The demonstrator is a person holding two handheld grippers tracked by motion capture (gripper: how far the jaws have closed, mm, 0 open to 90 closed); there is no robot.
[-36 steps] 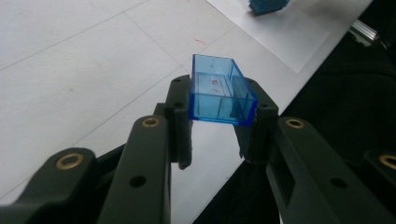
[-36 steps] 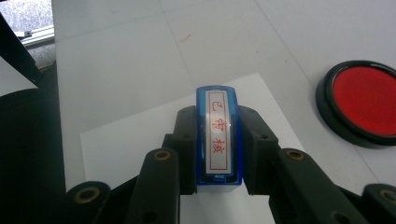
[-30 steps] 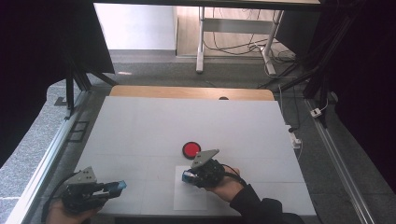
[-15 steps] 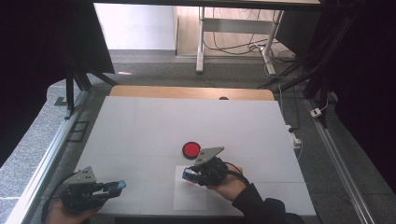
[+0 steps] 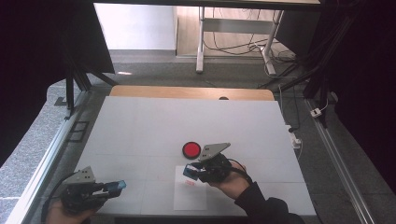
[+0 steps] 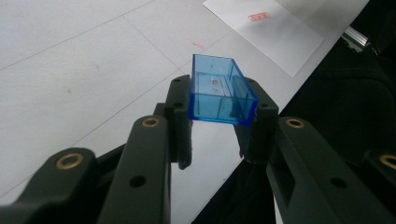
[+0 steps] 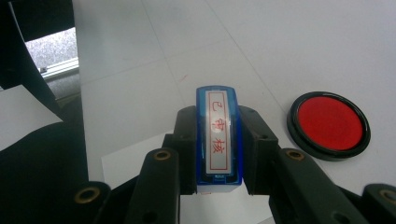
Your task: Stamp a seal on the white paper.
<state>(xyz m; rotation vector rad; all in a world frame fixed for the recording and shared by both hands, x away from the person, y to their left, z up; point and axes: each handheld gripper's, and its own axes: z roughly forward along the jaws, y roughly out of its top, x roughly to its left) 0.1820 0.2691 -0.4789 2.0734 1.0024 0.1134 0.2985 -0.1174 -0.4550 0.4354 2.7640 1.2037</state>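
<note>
I have the blue stamp [image 7: 218, 140] clamped by its long flat sides in my right gripper [image 5: 192, 171] above the paper [image 5: 190, 193], its light, slippery cap [image 6: 220, 91] pinched in my left gripper [image 5: 115, 186] near left

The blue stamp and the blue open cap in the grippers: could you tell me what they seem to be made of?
The blue rectangular stamp looks like glossy plastic, with a pale matte face bearing red characters, possibly rubber. The blue open cap looks like clear, hard plastic: the table shows through its shiny walls.
</note>
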